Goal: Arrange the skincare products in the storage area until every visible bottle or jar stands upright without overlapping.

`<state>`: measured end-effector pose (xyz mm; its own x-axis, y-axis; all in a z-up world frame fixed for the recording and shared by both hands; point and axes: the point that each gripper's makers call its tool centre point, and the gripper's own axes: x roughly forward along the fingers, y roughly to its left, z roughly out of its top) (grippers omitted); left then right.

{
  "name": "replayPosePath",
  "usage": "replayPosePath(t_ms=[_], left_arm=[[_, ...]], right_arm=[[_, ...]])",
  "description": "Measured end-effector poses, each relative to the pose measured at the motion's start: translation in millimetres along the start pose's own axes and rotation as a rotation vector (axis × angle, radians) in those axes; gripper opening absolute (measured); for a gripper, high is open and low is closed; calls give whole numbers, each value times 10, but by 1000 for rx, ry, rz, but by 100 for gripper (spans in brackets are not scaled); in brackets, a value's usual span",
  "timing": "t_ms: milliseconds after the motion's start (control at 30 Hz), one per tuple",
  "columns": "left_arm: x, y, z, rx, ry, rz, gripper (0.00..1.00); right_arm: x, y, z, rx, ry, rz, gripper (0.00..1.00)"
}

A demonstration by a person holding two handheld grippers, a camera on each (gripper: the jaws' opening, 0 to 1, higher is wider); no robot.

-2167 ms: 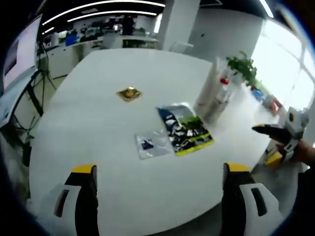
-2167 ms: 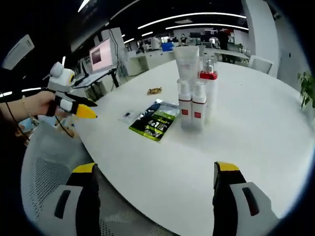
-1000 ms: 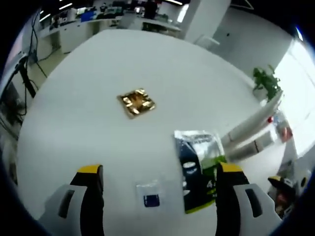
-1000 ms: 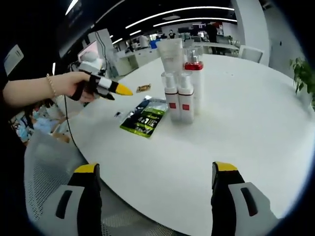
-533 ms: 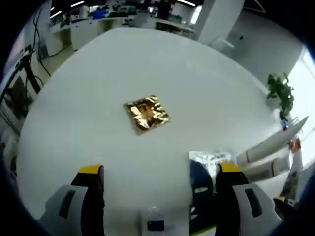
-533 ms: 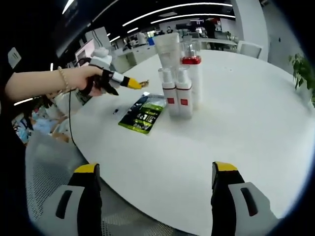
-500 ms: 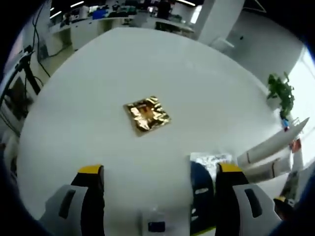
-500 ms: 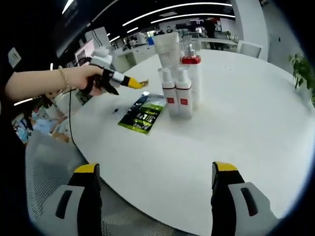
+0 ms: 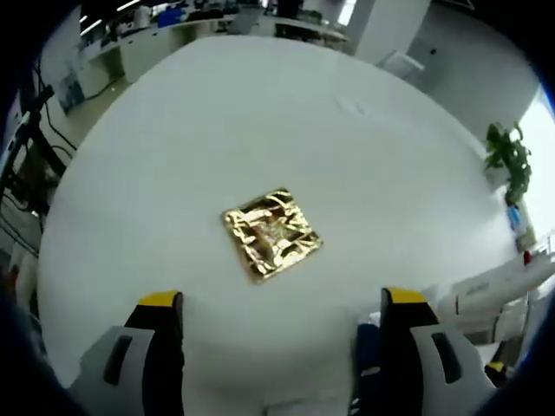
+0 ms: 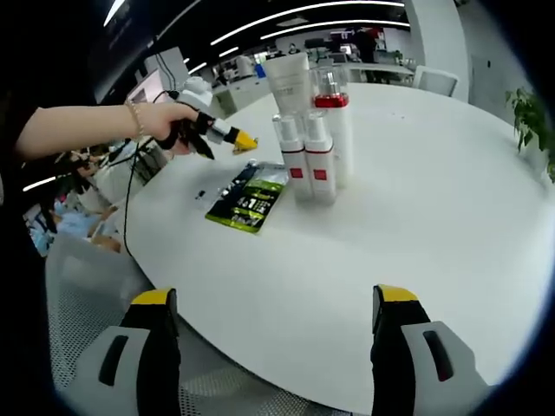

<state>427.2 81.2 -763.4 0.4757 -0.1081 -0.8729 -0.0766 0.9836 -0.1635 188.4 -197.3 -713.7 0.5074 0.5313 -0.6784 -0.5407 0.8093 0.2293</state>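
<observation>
Between the spread jaws of my left gripper (image 9: 273, 325), seen in the left gripper view, lies a gold foil sachet (image 9: 271, 234): square, crinkled, shiny, lying flat on the white table (image 9: 173, 156). Both jaws stand wide apart and hold nothing. I judge this the approach step, with the sachet as the likely target. A thin, flat packet gives little edge to pinch, so the next move calls for lowering with the jaws straddling it and closing at table level; the foil may slide on the smooth top.

In the right gripper view, my right gripper (image 10: 273, 334) hovers off the near table edge, jaws likewise wide and empty. The skincare bottles (image 10: 308, 160) stand upright in a tight cluster near the table's middle: two slim white pump bottles with red labels in front, a clear bottle with a red collar behind, and a tall white tube (image 10: 289, 80) on its cap. Just beside them lies a glossy green-and-black pouch (image 10: 247, 202), flat, and a small clear sachet (image 10: 201, 193) further left. My left hand's gripper (image 10: 227, 134) points over that side of the table.
</observation>
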Motion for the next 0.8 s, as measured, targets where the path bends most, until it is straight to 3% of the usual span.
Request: replayPosePath(t_ms=[333, 800], left_arm=[[148, 55, 260, -48, -5, 56, 81], [184, 64, 260, 1, 21, 174, 73]], right_arm=[[17, -9, -27, 12, 11, 2, 92], [16, -22, -35, 27, 14, 0, 91]])
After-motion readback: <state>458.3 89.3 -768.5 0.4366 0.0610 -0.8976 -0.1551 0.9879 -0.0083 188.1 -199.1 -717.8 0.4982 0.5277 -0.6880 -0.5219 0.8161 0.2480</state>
